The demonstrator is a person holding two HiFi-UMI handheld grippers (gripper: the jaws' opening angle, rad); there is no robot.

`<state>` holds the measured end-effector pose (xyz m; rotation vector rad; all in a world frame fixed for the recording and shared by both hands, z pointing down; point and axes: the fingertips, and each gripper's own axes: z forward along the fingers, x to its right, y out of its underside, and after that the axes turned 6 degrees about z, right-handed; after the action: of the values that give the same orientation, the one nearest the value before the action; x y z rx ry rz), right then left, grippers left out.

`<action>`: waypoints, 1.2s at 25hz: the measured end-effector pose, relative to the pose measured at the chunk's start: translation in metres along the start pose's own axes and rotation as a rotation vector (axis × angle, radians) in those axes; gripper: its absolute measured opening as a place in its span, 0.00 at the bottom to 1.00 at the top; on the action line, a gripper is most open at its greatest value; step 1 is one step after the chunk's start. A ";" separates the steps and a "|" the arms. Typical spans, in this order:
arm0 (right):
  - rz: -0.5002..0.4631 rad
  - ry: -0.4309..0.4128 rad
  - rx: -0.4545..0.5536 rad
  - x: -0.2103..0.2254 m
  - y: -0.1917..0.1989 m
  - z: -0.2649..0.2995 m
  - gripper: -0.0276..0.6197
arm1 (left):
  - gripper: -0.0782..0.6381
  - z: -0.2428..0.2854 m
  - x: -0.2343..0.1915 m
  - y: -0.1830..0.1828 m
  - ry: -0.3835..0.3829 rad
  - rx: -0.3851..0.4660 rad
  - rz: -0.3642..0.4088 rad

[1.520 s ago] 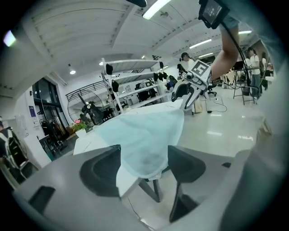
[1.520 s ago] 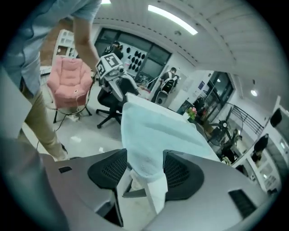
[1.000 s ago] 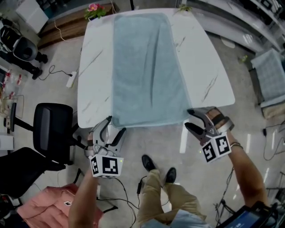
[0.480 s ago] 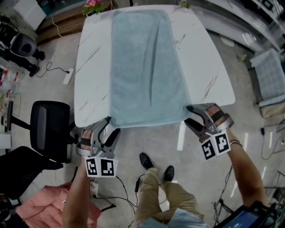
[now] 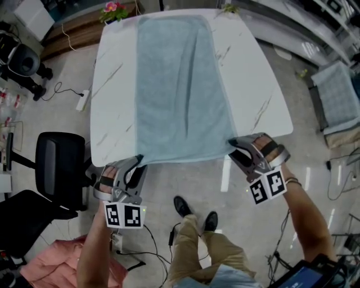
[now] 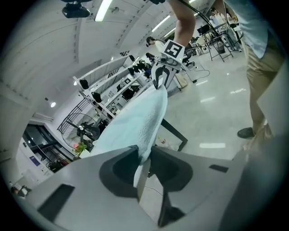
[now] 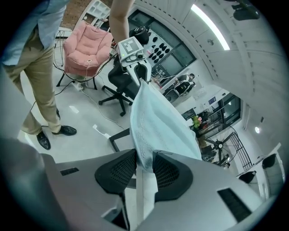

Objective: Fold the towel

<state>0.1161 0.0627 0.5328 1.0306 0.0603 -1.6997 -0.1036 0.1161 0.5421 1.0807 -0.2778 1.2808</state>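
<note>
At the far left a black chair (image 5: 59, 163) stands on the floor beside the white table (image 5: 115, 79), and a potted flower (image 5: 112, 9) shows by the table's far-left corner. The left gripper (image 5: 136, 163) sits at the table's near-left corner; its jaws have just been closing and now pinch the near-left corner of the towel (image 5: 180, 90) between the pads. The pale blue towel lies flat along the middle of the table, from far edge to near edge, with bare tabletop on both sides. At the towel's near-right corner, the right gripper (image 5: 233, 149) has likewise just been closing, and its jaws clamp that corner. The towel's near edge runs between the two grippers.
</note>
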 end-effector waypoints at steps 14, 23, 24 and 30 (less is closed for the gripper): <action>0.053 0.060 0.054 0.010 -0.017 -0.043 0.09 | 0.17 -0.034 -0.017 -0.027 0.053 0.034 -0.116; 0.054 0.148 0.093 0.037 -0.049 -0.123 0.09 | 0.16 -0.091 -0.053 -0.087 0.012 0.069 -0.153; 0.056 0.153 0.097 0.038 -0.052 -0.132 0.09 | 0.16 -0.097 -0.054 -0.093 0.008 0.074 -0.162; 0.076 0.175 0.117 0.034 -0.072 -0.180 0.09 | 0.16 -0.135 -0.048 -0.120 -0.005 0.082 -0.176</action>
<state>0.1646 0.1578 0.3680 1.2524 0.0344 -1.5556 -0.0666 0.2016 0.3806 1.1522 -0.1310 1.1404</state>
